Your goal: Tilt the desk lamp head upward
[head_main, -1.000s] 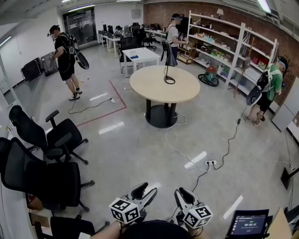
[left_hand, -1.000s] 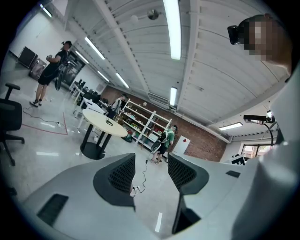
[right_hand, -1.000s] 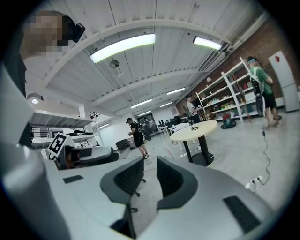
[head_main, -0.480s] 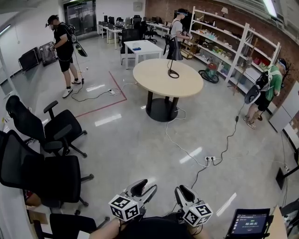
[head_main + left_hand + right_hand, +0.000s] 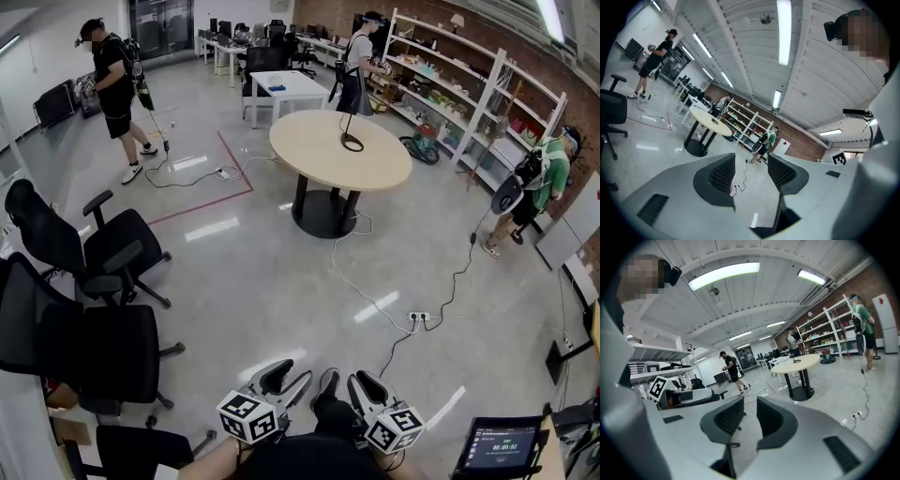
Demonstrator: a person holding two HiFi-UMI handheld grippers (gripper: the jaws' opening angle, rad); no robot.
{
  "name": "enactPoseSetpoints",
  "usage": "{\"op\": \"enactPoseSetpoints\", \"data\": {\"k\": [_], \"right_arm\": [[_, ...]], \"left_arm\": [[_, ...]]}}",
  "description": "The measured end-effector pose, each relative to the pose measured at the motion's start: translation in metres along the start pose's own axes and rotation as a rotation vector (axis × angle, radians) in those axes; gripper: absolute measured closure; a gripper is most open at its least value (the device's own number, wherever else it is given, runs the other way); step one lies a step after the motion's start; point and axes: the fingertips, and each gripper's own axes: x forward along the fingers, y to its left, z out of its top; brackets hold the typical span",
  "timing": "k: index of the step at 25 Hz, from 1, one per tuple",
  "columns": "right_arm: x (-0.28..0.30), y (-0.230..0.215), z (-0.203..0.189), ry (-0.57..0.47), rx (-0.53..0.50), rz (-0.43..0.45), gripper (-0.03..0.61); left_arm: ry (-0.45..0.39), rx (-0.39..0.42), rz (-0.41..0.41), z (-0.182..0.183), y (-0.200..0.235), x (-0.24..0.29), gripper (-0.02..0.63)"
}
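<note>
A black desk lamp (image 5: pixel 352 141) stands on the far side of a round beige table (image 5: pixel 319 150), several metres ahead of me. Its head is too small to make out. In the left gripper view the table (image 5: pixel 708 121) is far off at the left; in the right gripper view the table (image 5: pixel 799 364) with the lamp (image 5: pixel 793 358) is at the right. My left gripper (image 5: pixel 289 381) and right gripper (image 5: pixel 360 384) hang low at the bottom of the head view, both open and holding nothing. The same shows for the left gripper (image 5: pixel 750 171) and right gripper (image 5: pixel 750 416) in their own views.
Black office chairs (image 5: pixel 94 253) stand at the left. A cable runs over the floor to a power strip (image 5: pixel 419 317). Shelves (image 5: pixel 469 84) line the right wall. People stand at the far left (image 5: pixel 108 89), behind the table (image 5: pixel 361 61) and at the right (image 5: pixel 534 187). A tablet (image 5: pixel 497 448) is at the bottom right.
The view has moved forward towards the table, which now sits slightly nearer. A dark shoe now shows between the two grippers. Both grippers keep their place and opening.
</note>
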Motion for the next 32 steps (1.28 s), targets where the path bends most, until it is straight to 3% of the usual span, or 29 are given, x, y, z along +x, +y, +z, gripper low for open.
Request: {"op": "enactPoseSetpoints", "data": {"k": [12,18,26,32], "right_arm": [[0.107,-0.022,0.018,0.041,0.041,0.145,0.489],[0.155,-0.082,0.056,0.035,0.091,0.150,0.489],[0.202,-0.140,0.124,0.003,0.043,0.215,0.489],[0.222,-0.177,0.121,0.022,0.099,0.223,0.489]], "left_arm": [[0.001,0.005,0.152,0.038,0.073,0.036,0.388],[0.011,0.029,0.192,0.068,0.094,0.099,0.388],[-0.009,0.091,0.197,0.118,0.094,0.193,0.388],[-0.001,0.080,0.230,0.119,0.110,0.224,0.388]]}}
